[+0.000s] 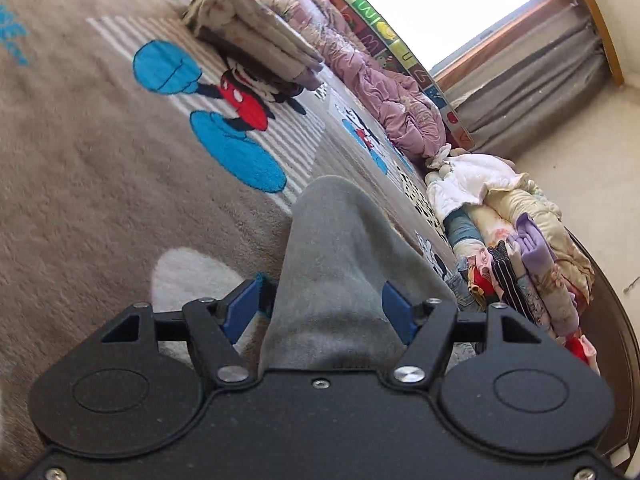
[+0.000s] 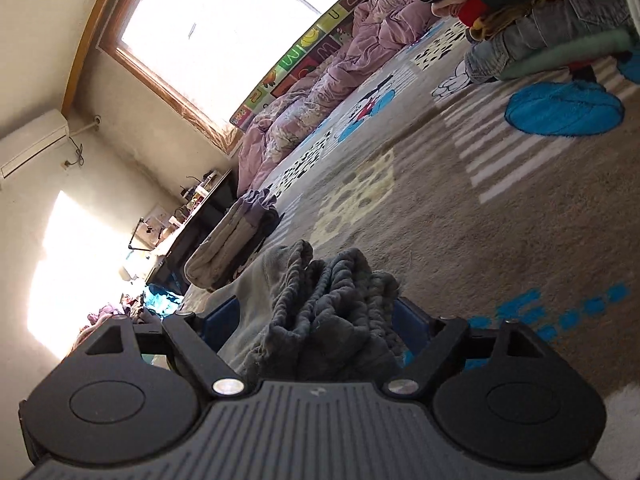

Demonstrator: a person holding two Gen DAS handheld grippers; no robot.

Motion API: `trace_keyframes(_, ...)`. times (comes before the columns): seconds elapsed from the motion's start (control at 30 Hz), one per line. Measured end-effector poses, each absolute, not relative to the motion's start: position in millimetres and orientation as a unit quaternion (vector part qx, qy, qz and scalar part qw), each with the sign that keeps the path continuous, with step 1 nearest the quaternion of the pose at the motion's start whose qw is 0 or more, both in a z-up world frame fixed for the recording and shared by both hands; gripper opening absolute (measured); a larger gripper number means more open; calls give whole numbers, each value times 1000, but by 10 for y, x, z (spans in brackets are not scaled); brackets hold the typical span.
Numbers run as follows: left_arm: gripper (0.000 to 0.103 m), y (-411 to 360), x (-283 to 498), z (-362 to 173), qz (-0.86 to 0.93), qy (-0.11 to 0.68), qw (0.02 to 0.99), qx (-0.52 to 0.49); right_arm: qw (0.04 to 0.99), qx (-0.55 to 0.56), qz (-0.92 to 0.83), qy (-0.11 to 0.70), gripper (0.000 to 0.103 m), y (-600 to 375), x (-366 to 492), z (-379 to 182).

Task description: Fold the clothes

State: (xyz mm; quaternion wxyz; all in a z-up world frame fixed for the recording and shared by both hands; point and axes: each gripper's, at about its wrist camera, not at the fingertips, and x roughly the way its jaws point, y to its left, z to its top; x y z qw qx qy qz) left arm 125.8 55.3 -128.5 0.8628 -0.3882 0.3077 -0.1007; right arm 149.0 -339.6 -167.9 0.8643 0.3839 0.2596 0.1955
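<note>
A grey garment (image 1: 336,248) lies on the brown cartoon-print blanket (image 1: 80,160), one pointed end rising between the blue pads (image 1: 240,308) of my left gripper (image 1: 320,304). The pads stand apart and do not squeeze the cloth. In the right wrist view the same garment's gathered elastic waistband (image 2: 320,292) is bunched between the fingers of my right gripper (image 2: 316,316), whose blue pads (image 2: 412,316) stand wide on either side. Both views are strongly tilted.
A folded beige stack (image 1: 248,36) (image 2: 232,236) rests on the blanket (image 2: 480,200). A heap of mixed clothes (image 1: 512,248) (image 2: 540,12) sits at the edge. A purple quilt (image 1: 384,88) (image 2: 320,92) runs along the far side under the window. A dark desk (image 2: 200,208) stands beyond.
</note>
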Motion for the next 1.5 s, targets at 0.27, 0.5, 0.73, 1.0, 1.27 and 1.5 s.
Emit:
trace_keyframes(0.27,60,484,1409,-1500,-119,318,848,-407,880,323,173,302,82,-3086,1754,-1783)
trace_keyframes(0.5,49,433,1490,-1526,-146,318,848,-399,871,348,180,296,75,-3164,1758,-1835)
trace_keyframes(0.73,42,509,1349,-1130,-175,334,844,-381,824,441,197,296,65,-3330,1607,-1818)
trace_keyframes(1.0,83,758,1381,-1316,-168,345,817,-431,882,341,150,289,88,-3128,1346,-1648)
trace_keyframes(1.27,87,600,1495,-1426,-166,368,815,-416,868,354,167,304,90,-3128,1530,-1769)
trace_keyframes(1.5,87,416,1514,-1411,-160,369,841,-361,884,303,155,319,90,-2951,1616,-1740)
